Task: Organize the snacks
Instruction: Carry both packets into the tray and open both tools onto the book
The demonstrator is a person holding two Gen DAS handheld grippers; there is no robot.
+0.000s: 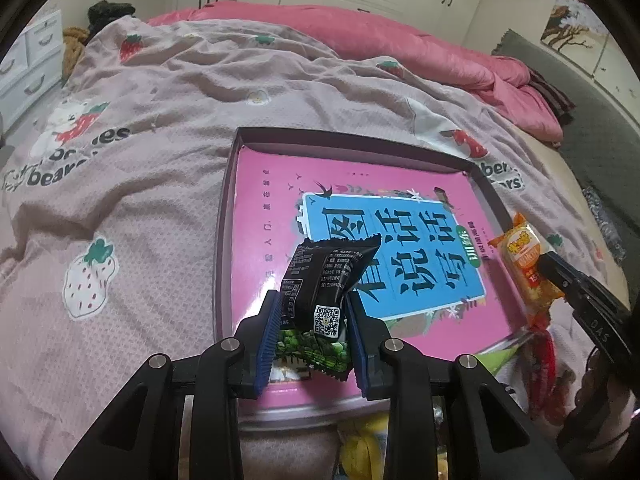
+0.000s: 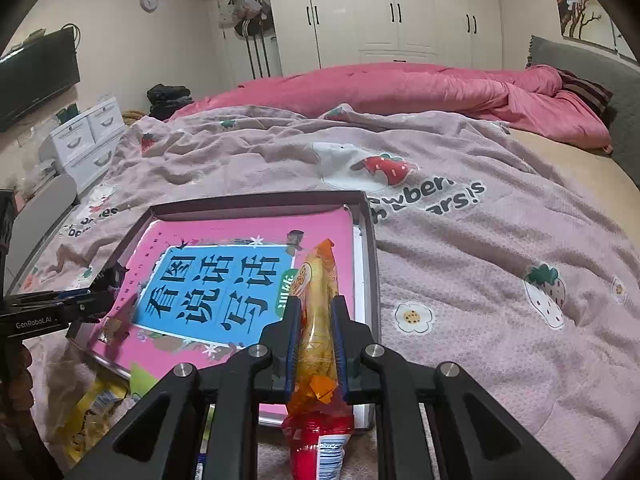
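While the box (image 1: 228, 184) holds only a book (image 1: 400, 240), the left gripper (image 1: 312, 312) clasps a black packet (image 1: 320, 276) and the right gripper (image 2: 316, 332) an orange packet (image 2: 316, 320), neither placed yet

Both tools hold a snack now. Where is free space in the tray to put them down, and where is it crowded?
The tray holds only the pink book, so its whole cover is free. The strawberry blanket left of the tray is also bare. It is crowded at the near edge, around the yellow packet.

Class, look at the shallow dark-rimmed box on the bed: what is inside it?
Inside the box lies a pink book with a blue title panel, nearly filling the floor. Whatever lies beneath the book is covered. No snack lies in it: both packets are held above it.
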